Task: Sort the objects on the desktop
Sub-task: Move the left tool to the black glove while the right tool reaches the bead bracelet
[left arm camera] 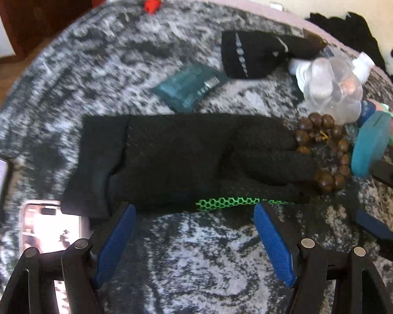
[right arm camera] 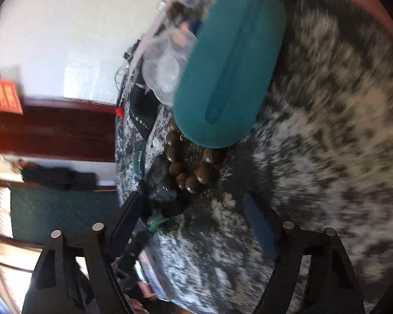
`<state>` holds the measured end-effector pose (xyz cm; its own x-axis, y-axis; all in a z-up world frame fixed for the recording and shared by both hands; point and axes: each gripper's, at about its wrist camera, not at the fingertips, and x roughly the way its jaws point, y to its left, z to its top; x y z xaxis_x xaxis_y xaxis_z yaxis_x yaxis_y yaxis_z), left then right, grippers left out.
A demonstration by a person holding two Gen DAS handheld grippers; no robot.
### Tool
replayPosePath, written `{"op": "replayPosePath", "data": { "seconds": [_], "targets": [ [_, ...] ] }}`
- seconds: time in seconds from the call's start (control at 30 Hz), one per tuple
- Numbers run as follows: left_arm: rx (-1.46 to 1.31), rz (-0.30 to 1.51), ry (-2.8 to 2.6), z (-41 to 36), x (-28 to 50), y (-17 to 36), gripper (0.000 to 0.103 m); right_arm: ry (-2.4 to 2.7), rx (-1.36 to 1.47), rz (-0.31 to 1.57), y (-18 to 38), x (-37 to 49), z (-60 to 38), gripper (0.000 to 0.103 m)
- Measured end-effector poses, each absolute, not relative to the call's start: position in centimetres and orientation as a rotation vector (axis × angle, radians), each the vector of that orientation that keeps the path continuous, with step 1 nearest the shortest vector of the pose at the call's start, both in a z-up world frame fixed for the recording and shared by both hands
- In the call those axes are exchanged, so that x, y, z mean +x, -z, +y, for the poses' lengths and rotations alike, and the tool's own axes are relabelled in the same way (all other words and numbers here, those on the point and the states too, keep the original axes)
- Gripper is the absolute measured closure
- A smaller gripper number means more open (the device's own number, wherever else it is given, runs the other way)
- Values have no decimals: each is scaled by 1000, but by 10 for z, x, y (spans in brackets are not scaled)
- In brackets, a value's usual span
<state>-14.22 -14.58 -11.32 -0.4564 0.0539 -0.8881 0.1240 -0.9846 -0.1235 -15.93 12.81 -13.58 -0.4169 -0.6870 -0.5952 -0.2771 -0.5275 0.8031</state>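
From the left wrist, the left hand-held gripper [left arm camera: 194, 231] stood wide open and empty, just short of a black glove [left arm camera: 186, 159] lying on the mottled grey desk [left arm camera: 97, 78]. From the right wrist, the right hand-held gripper [right arm camera: 194, 225] gaped empty near wooden beads [right arm camera: 194, 172] and a teal case [right arm camera: 230, 68].

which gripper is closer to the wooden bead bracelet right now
Right. The right gripper sits open just short of the bead bracelet; the left gripper is open at the black glove's edge, farther away.
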Motion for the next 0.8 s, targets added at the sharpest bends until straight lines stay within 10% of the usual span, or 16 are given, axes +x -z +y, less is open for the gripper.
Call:
{"op": "replayPosePath", "data": {
  "seconds": [0.37,0.43,0.5,0.7,0.77,0.8],
  "targets": [
    [1887,-113,2635,-117,-155,143,21,2093,1484,-1310,148,-195,94,43],
    [1860,-89,2656,-119,-160,144,20,2143,1494,-1255,148,-200,89,74],
    [1835,-63,2675,-122,-165,145,19,2175,1509,-1219,153,-202,85,83],
    [1741,-47,2694,-120,-186,148,13,2175,1484,-1176,149,-201,79,83],
    [1715,-33,2686,-122,-188,145,25,2168,1478,-1169,146,-199,78,83],
    [1698,-29,2679,-123,-187,142,49,2167,1475,-1166,144,-198,78,83]
  ]
}}
